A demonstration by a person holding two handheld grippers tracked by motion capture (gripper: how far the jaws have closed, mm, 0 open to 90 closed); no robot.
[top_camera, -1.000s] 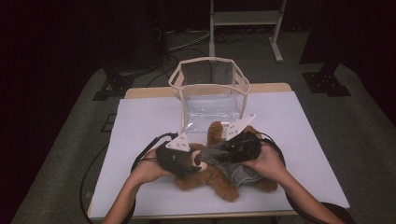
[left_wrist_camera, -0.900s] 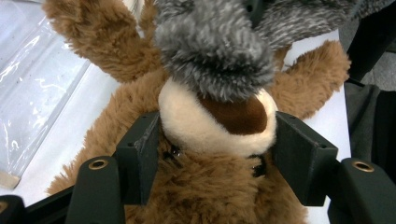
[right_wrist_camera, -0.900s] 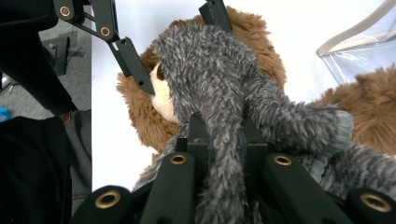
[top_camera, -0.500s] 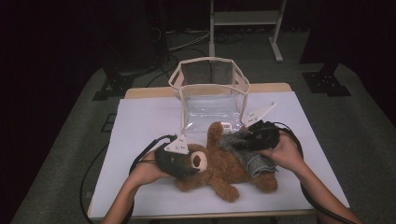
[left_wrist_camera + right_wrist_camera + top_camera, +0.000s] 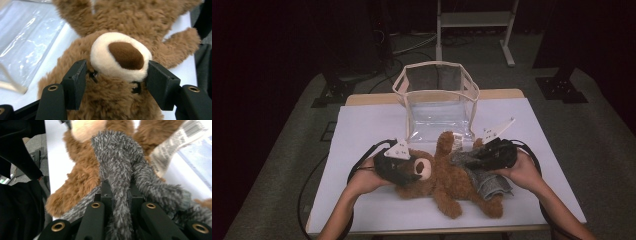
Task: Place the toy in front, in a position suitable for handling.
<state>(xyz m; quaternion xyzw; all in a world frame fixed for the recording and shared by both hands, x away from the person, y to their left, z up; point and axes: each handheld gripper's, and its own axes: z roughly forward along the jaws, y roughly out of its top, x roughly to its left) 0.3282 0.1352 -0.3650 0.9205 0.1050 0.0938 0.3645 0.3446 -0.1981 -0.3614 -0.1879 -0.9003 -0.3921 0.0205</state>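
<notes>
Left tongs (image 5: 404, 172) straddle the teddy bear's (image 5: 447, 177) muzzle, the jaws spread on either side of its cream snout (image 5: 120, 58) and touching the fur beside the eyes without squeezing. With my right tongs (image 5: 477, 159) I pinch a fold of the grey knitted garment (image 5: 117, 167) that wraps the bear's lower body; the jaws are clamped tight on it. On the white desk (image 5: 362, 130) the bear lies on its back, head toward nine o'clock, legs toward four. At twelve o'clock from the bear, just beside its raised paw, stands a clear plastic bag (image 5: 437, 102), open at the top.
</notes>
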